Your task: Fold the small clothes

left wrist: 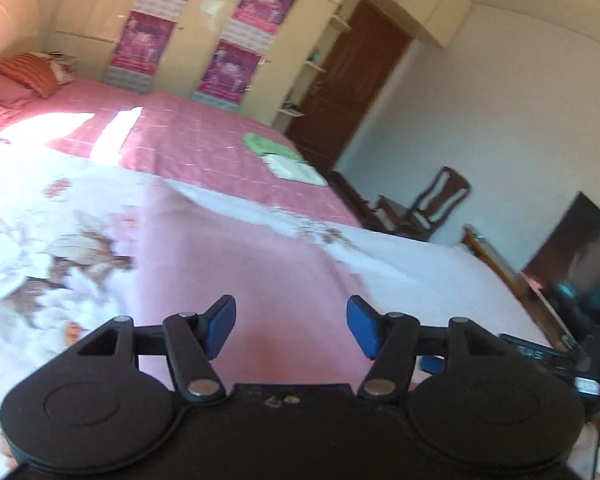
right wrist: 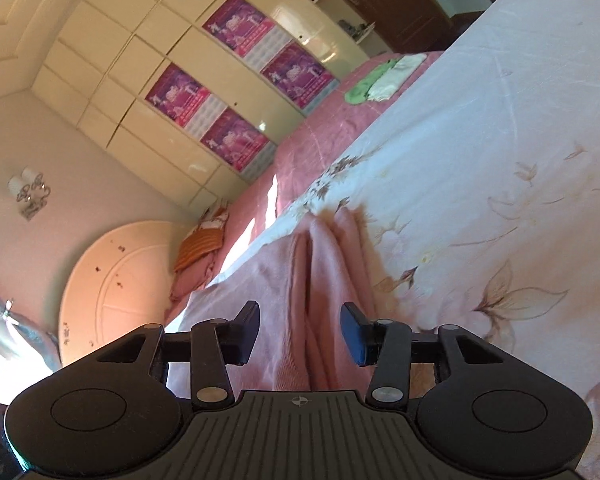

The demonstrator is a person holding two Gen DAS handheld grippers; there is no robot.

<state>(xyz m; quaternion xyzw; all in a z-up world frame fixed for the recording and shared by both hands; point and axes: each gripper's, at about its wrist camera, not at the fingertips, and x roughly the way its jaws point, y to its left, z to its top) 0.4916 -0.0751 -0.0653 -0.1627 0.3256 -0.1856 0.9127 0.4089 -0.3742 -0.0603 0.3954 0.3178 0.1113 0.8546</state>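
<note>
The pink garment lies on the floral sheet that covers the near part of the bed, directly ahead of both claws. In the right wrist view it is bunched into several long soft ridges that run away from the claw; in the left wrist view the same pink cloth lies flatter and smoother, though that picture is blurred. The left claw stands part-open with nothing between its blue pads, and the right claw is likewise part-open — the pink folds show in the gap, but the pads do not press on them, so neither claw holds anything. The cloth looks light, limp and somewhat fuzzy, like a thin knit or fleece; it should drape and sag from wherever it is lifted, and it is in no way fragile. Being soft, it will likely give way under a push instead of sliding, so pinching is the better approach. A sensible hold would be at an edge or corner, one claw to each side, taking a single layer where the ridges end — a grab in the middle of the bunch would probably gather several layers and spoil the fold. Farther off on the pink bedspread sit a green cloth and a white cloth, lying flat and touching each other.
</note>
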